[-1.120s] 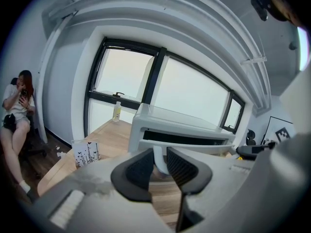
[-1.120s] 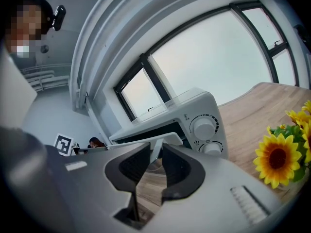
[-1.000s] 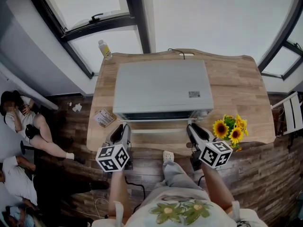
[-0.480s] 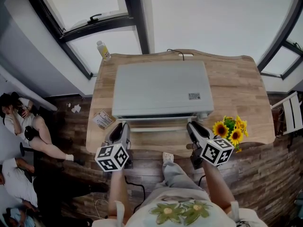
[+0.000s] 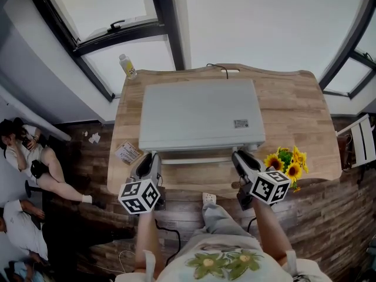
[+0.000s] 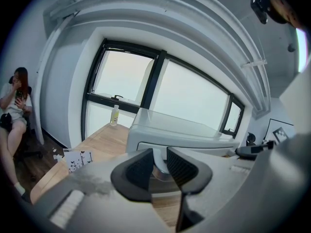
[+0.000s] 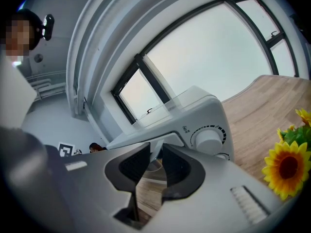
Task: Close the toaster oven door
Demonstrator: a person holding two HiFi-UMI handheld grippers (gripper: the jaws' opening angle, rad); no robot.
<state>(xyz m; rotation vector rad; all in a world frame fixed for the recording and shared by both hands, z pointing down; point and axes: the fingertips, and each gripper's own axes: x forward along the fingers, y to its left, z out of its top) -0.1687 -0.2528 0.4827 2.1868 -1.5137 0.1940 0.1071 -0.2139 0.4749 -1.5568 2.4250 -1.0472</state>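
1 toaster oven (image 5: 200, 115) sits centred on the wooden surface (image 5: 294, 116), its door (image 5: 202, 150) nearly shut, the 1 handle (image 5: 197, 160) clamped at its 2 ends by the left claw (image 5: 154, 157) and the right claw (image 5: 237, 156), with 1 bottle (image 5: 126, 66), 1 card (image 5: 127, 153) and 1 sunflower bunch (image 5: 286, 160) nearby.

The left forearm (image 5: 145, 239) and right forearm (image 5: 271, 234) are reaching forward. The left gripper (image 5: 151, 157) and right gripper (image 5: 237, 155) are pointing slightly downward, each clamping one end of the door handle (image 5: 197, 160).
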